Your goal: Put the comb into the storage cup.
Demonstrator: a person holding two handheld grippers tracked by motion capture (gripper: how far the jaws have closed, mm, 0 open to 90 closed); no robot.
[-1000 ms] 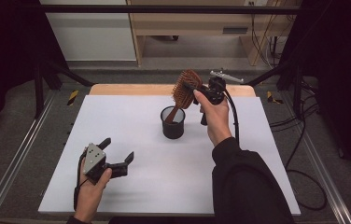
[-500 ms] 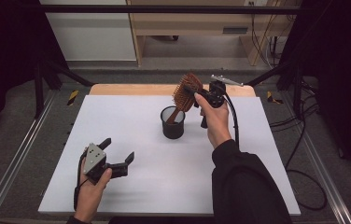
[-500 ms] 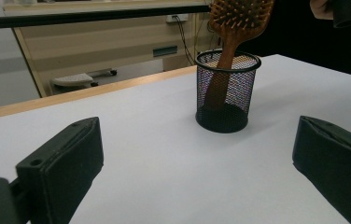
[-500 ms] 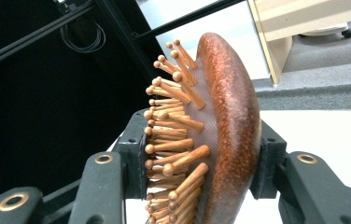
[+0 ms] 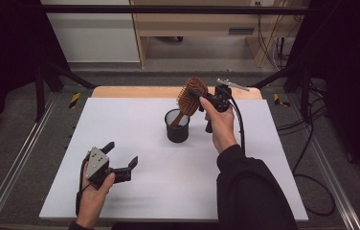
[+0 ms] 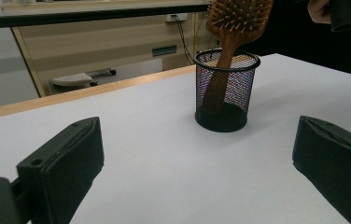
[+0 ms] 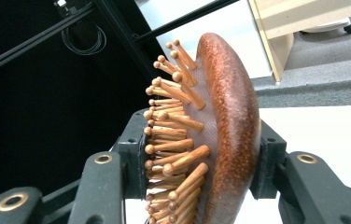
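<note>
Hairbrush: a wooden hairbrush (image 5: 191,97) with wooden pins, tilted, its handle down inside the cup and its head up above the rim – in the left gripper view the handle reaches to the cup's floor.
Change in the hairbrush: a second ago the head stood higher and clear above the cup; half a second ago the handle was at the rim; now it is well inside.
Cup: a black mesh cup (image 5: 177,126) stands upright on the worktop, toward the far middle (its place has not changed).
Right gripper: the right gripper (image 5: 202,100) is clamped on the brush head, one pad against the smooth back and the other among the pins, as the right gripper view shows (image 7: 201,163). The hand around it sits just right of the cup.
Change in the right gripper: it has come down slightly with the brush; the grasp looks the same.
Left gripper: the left gripper (image 5: 120,155) rests low at the near left of the worktop, jaws spread apart with nothing between them – well apart from the cup. It has not moved.
Worktop: a white worktop (image 5: 135,191) with a wooden strip along its far edge.
</note>
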